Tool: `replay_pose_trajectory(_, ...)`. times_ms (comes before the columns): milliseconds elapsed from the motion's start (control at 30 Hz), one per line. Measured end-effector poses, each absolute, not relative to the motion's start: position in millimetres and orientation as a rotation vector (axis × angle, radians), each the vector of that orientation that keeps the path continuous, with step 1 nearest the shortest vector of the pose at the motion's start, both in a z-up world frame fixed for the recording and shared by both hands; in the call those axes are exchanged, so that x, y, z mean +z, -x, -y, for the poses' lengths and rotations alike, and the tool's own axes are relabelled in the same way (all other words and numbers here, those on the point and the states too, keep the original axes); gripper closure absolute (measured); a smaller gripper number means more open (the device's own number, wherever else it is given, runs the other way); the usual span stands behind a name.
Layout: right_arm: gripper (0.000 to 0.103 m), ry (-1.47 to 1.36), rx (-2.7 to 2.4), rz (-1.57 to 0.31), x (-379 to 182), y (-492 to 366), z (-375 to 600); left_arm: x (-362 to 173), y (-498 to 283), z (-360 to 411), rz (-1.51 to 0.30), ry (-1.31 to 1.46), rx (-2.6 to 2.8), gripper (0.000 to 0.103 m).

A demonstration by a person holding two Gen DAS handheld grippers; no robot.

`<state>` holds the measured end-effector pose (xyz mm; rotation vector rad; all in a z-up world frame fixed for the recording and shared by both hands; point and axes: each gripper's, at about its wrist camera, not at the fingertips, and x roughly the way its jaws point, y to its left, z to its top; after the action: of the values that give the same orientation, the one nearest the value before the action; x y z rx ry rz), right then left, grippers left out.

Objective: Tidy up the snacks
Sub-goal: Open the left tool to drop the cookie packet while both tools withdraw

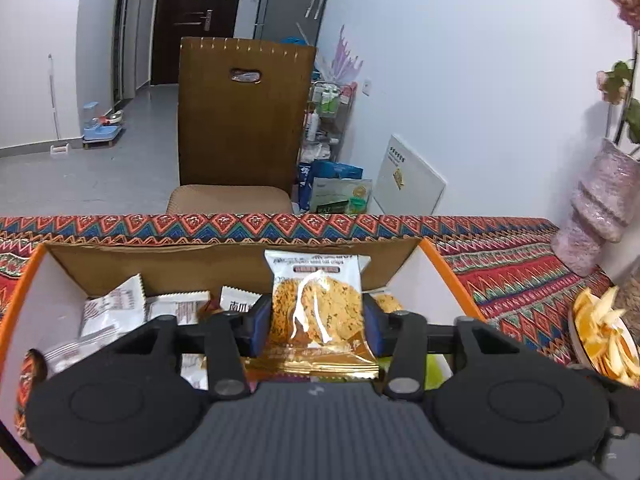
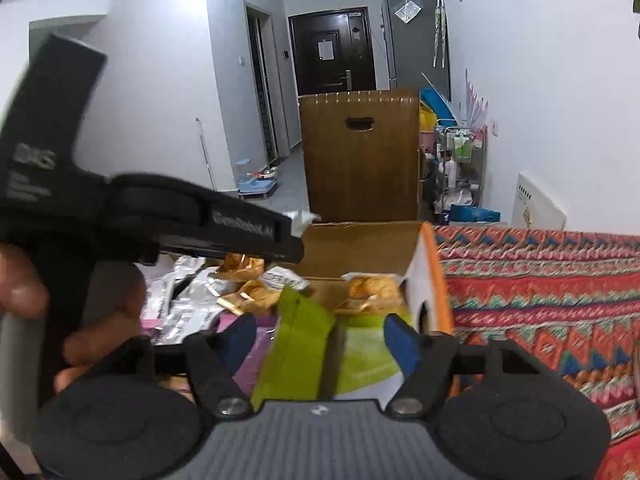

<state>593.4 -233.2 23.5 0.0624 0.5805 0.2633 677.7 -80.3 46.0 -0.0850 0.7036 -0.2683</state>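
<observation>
One cookie pkt (image 1: 318, 312) btwn left hand-held gripper (image 1: 317, 326) pads.

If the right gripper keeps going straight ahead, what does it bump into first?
Probably the green packet lying between the open fingers of the right gripper, then the snacks piled in the cardboard box. Depth is hard to judge.

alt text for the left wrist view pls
The left gripper has a cookie packet between its jaws above an open cardboard box of snack packets, on a patterned tablecloth; a wooden chair stands behind.
</observation>
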Motion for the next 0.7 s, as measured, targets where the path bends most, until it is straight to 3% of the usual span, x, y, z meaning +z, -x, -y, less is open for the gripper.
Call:
replay_pose_trajectory(33,0.030,-0.063,0.256,-0.574,24.5,-594.2,237.7,45.5,-680.9,81.1,-0.701,0.087,-0.256,0.028)
replay_pose_trajectory(67,0.030,-0.065,0.252,-0.571,27.6,-596.7,239.9,44.5,-681.9,81.0,-0.690,0.091,-0.252,0.025)
replay_pose_trajectory(400,0.029,-0.044,0.285,-0.568,33.1,-595.8,238.3,67.2,-638.2,44.4,-0.652,0.039,-0.239,0.019)
replay_pose_trajectory(700,0.024,-0.011,0.333,-0.463,86.3,-540.7,225.3,131.4,-542.6,-20.0,-0.556,0.032,-0.160,0.012)
